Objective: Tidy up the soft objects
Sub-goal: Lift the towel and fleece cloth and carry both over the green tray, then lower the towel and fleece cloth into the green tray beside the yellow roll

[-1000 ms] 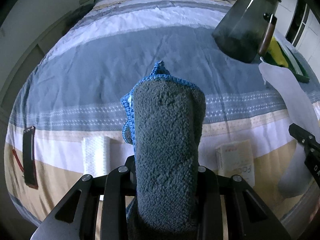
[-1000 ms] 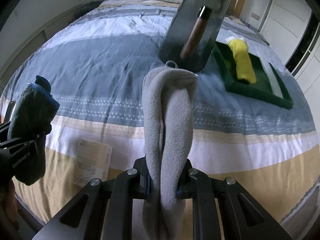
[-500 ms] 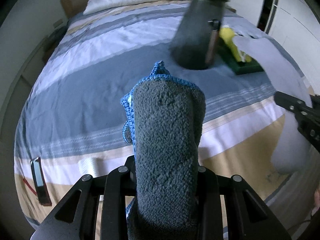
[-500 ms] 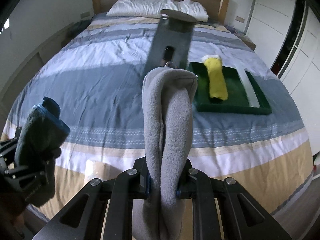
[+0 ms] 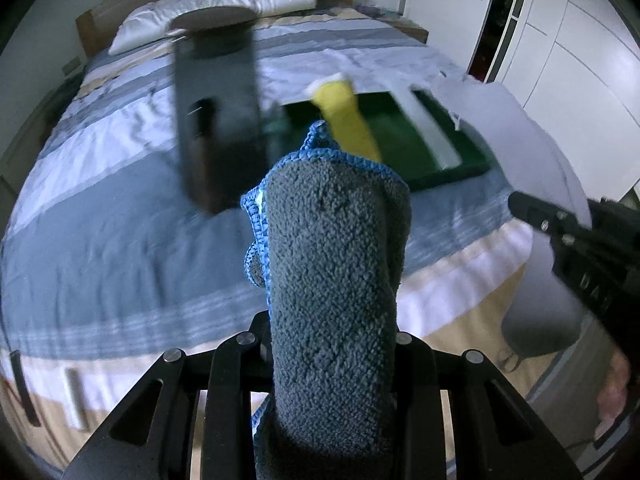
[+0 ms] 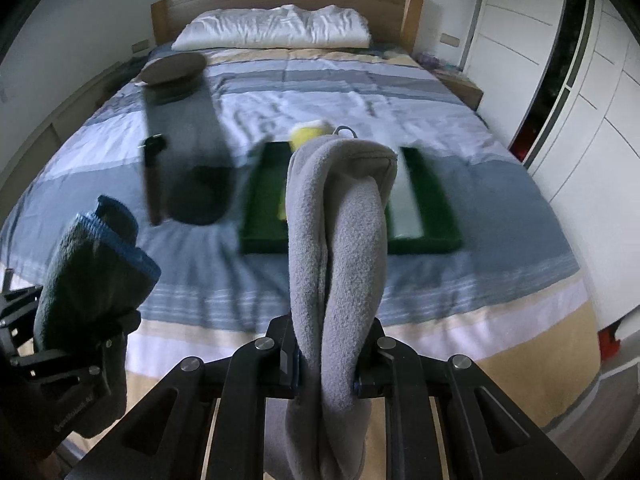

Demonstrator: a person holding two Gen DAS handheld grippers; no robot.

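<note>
Striped bed point(image 6: 400, 92), green tray point(image 6: 436, 200) on it; left gripper point(image 5: 332, 344) clamps dark cloth point(image 5: 336, 280), right gripper point(image 6: 332, 364) grey cloth point(image 6: 340, 240).

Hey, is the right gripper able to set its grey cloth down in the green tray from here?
Probably yes. The right gripper is shut on the grey cloth, and the green tray lies ahead on the bed with bare space beside the yellow cloth. The dark jug stands off to the left.

nubby terry cloth point(image 5: 336, 264), soft grey fleece point(image 6: 340, 240)

Home bedroom: made bed point(image 6: 360, 92), pillow point(image 6: 272, 28), wardrobe doors point(image 6: 592, 80)
</note>
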